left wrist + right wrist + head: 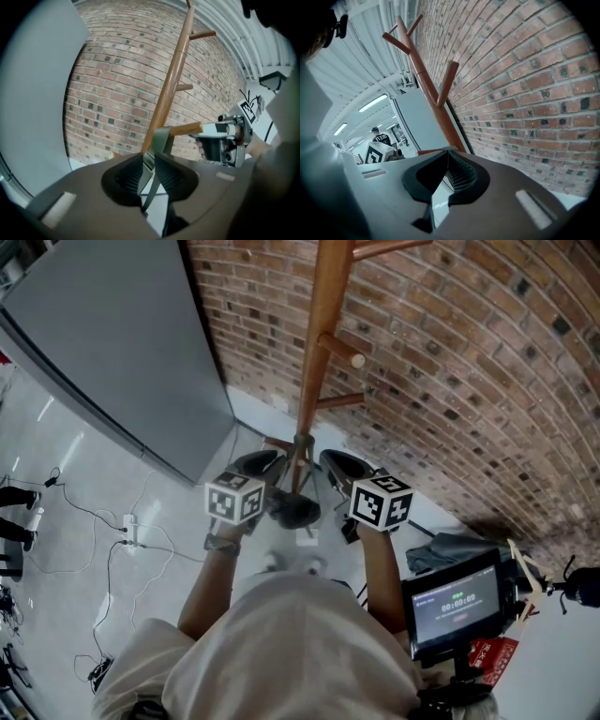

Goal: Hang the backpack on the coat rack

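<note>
Left tool: clenched on a grey-green strap that runs up between its two pads. In the head view it sits left of centre, under its marker cube.
Right tool: clenched, with the tips meeting. Its own view shows nothing between them, only a sliver of pale floor lower down. In the head view it sits right of centre.
Strap: from the left tool's pads it rises to the middle of the left gripper view. There it crosses a wooden peg close to the pole. I cannot tell whether it rests on the peg.
Backpack: a dark mass at the centre of the head view, below and between the two tools, close against the foot of the pole.
Coat rack: an upright wooden pole with short pegs, running from the top centre of the head view down to between the tools.
Brick wall: fills the upper right, just behind the rack.
Grey panel: upper left, beside the rack.
Floor: pale, at left, with cables and a power strip.
Screen: lower right, lit.
</note>
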`<state>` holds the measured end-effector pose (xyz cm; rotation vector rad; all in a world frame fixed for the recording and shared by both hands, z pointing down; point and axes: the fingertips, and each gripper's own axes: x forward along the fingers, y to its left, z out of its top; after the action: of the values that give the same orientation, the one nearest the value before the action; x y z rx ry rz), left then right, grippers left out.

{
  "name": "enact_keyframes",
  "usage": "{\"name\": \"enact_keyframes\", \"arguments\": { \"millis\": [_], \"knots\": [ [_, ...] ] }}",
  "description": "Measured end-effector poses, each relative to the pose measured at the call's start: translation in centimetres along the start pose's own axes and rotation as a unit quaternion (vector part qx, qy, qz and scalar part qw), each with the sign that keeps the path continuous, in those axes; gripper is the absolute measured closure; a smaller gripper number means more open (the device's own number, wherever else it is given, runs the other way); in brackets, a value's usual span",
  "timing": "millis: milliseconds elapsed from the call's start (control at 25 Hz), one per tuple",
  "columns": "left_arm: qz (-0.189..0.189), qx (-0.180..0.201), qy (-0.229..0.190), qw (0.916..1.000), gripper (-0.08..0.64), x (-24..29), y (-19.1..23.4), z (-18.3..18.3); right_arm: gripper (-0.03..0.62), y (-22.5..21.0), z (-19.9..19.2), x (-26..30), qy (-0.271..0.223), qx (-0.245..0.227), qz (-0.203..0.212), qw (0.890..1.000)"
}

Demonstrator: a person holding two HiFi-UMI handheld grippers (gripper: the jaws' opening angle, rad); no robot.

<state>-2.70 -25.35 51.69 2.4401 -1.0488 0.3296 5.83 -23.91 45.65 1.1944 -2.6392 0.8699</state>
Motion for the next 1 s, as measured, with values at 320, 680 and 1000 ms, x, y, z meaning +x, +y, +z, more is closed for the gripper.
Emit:
{"name": "enact_keyframes", "arguments": {
  "millis": [320, 680, 1000],
  "knots": [
    [0.029, 0.068, -0.066, 0.9951, 0.540, -3.1, -0.6, 6.5, 0.589, 2.0, 4.5, -2.6, -0.055, -0.045, -0.001, 0.997],
    [0.036, 0.191, -0.131, 0.9721, 0.560, -6.6, -5.7, 13.5, 0.589, 6.0, 9.9, -5.5, -0.117, -0.095, 0.031, 0.988],
    [0.028, 0.242, -0.192, 0.9507, 0.560, -9.4, -9.3, 18.1, 0.589, 9.9, 13.0, -7.2, -0.145, -0.142, 0.075, 0.976]
  ]
}}
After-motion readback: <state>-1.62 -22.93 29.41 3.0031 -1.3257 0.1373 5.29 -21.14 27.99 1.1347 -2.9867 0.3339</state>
